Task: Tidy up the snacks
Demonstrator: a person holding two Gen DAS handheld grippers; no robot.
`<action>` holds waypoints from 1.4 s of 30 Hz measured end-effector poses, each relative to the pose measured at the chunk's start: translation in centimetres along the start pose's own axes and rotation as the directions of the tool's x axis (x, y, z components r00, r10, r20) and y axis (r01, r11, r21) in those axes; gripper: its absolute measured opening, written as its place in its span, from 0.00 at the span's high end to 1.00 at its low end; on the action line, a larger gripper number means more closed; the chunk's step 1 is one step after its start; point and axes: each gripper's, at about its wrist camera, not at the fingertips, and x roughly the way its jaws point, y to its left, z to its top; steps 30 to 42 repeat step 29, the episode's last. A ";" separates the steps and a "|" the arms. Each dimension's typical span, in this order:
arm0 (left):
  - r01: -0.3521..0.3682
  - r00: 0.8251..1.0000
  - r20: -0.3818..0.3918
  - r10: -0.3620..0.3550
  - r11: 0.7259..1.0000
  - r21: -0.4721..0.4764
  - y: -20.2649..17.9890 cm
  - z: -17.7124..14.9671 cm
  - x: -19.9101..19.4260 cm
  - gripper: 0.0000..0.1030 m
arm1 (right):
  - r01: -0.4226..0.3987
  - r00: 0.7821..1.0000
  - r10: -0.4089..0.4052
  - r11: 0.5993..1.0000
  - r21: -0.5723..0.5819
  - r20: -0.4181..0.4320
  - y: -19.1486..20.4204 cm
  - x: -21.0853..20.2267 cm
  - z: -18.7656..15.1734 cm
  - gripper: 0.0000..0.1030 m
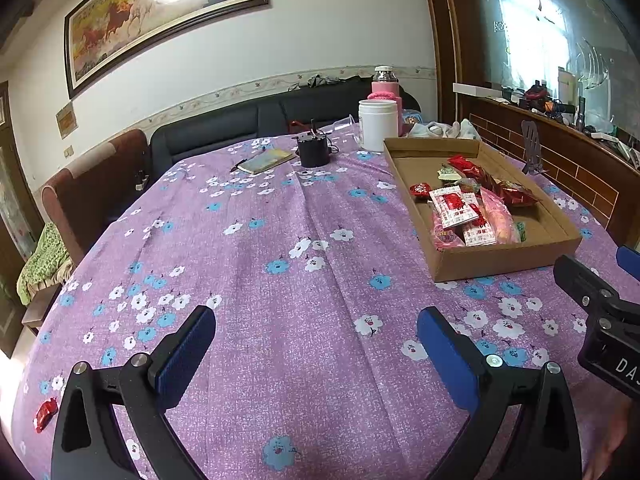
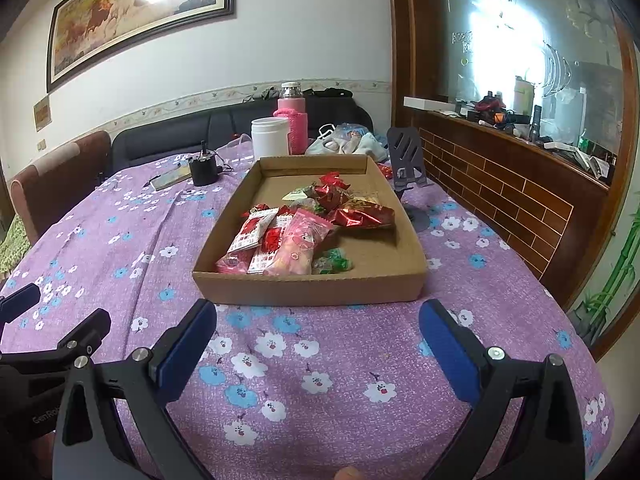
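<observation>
Red candy [image 1: 45,413] lies alone at the desk's near-left edge, far from the box [image 2: 304,290], so the left gripper [image 1: 316,334], jaws apart and empty like the right gripper [image 2: 318,328], should swing left and straddle it squarely.

both wrist views look low across the table [image 1: 280,280]; sharing the box [image 2: 304,292].

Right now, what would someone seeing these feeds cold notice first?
The cardboard tray heaped with bright snack packets, sitting on the purple flowered tablecloth just ahead of the open right gripper. Next, one stray red wrapped candy lying alone on the cloth beside the open left gripper, far from the tray.
</observation>
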 end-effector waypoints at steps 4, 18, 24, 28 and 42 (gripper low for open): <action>0.002 1.000 -0.001 -0.002 1.000 -0.001 0.0 0.0 0.0 0.01 | 0.001 1.000 -0.001 1.000 -0.001 -0.001 0.0 -0.1 0.0 0.02; 0.002 1.000 0.001 -0.002 1.000 -0.008 0.3 -0.1 -0.1 0.01 | 0.004 1.000 -0.004 1.000 -0.015 0.000 0.2 -0.1 0.0 0.02; 0.006 1.000 -0.010 -0.006 1.000 -0.009 0.5 -0.1 0.1 0.01 | 0.001 1.000 -0.001 1.000 -0.009 -0.001 0.2 -0.1 -0.1 0.02; 0.009 1.000 -0.022 -0.010 1.000 -0.020 0.8 -0.1 0.3 0.01 | 0.000 1.000 0.000 1.000 -0.008 0.006 0.1 -0.2 -0.1 0.02; 0.011 1.000 -0.025 -0.012 1.000 -0.024 0.9 -0.1 0.3 0.01 | -0.001 1.000 0.001 1.000 -0.007 0.007 0.1 -0.2 -0.1 0.02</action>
